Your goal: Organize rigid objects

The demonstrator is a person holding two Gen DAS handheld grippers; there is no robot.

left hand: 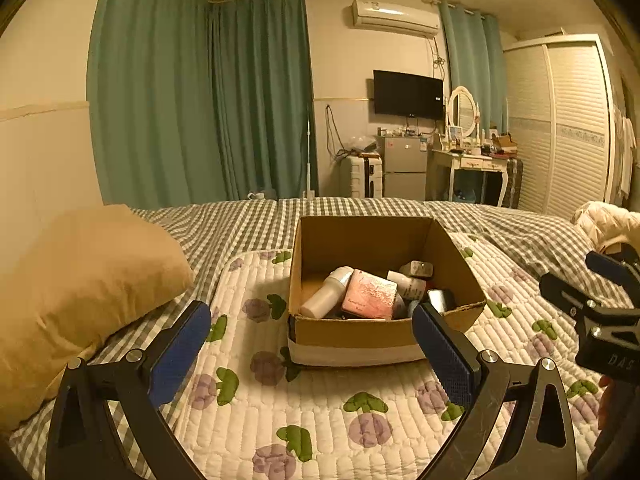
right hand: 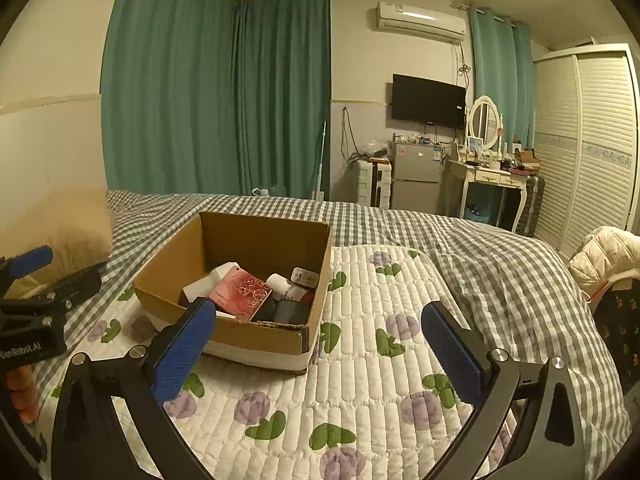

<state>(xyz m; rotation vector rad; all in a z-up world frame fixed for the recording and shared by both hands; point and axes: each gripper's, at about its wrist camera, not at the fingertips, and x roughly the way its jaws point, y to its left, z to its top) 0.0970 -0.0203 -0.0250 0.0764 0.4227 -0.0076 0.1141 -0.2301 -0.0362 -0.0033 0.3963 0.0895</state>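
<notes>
Reads "GenRobot.AI" in white on the black body of the left gripper [right hand: 30,276], seen at the left edge of the right wrist view. Reads "DAS", cut off at the frame edge, in pale letters on the black body of the right gripper [left hand: 600,276], seen in the left wrist view. Carries small dark print, too blurred to read, on the pink case [left hand: 370,295] and on the white bottle [left hand: 408,285] inside the cardboard box [left hand: 352,330]. Shows a tiny, illegible logo on the lower edge of the television [left hand: 408,93].

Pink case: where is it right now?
The pink case lies inside the cardboard box on the quilt, mid-frame in both views, between a white bottle on its left and a white tube.
</notes>
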